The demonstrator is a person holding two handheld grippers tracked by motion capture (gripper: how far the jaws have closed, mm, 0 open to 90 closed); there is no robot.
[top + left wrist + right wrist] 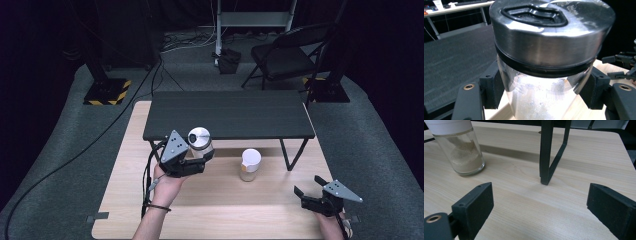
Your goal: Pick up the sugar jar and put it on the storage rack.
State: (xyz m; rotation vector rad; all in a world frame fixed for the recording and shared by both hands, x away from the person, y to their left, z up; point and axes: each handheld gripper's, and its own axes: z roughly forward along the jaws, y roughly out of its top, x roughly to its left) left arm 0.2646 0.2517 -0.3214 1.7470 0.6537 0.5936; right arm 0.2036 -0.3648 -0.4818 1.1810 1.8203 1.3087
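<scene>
My left gripper point(200, 159) is shut on a clear glass jar point(201, 141) with a silver metal lid, held above the wooden table point(125, 200) near the front edge of the black shelf point(229, 114). In the left gripper view the jar point(549, 62) sits between both pads point(491, 87), and white powder shows inside it. A second jar point(249, 164) with a white cap and beige powder stands upright on the table; it is at the upper left of the right gripper view as the white-capped jar point(461, 152). My right gripper point(310, 186) hovers open at the front right, its gap point(540, 205) empty.
The black shelf stands on thin metal legs point(546, 152); one leg frame is right ahead of the right gripper. A folding chair point(290, 52) and stand bases point(107, 90) sit on the grey carpet beyond the table.
</scene>
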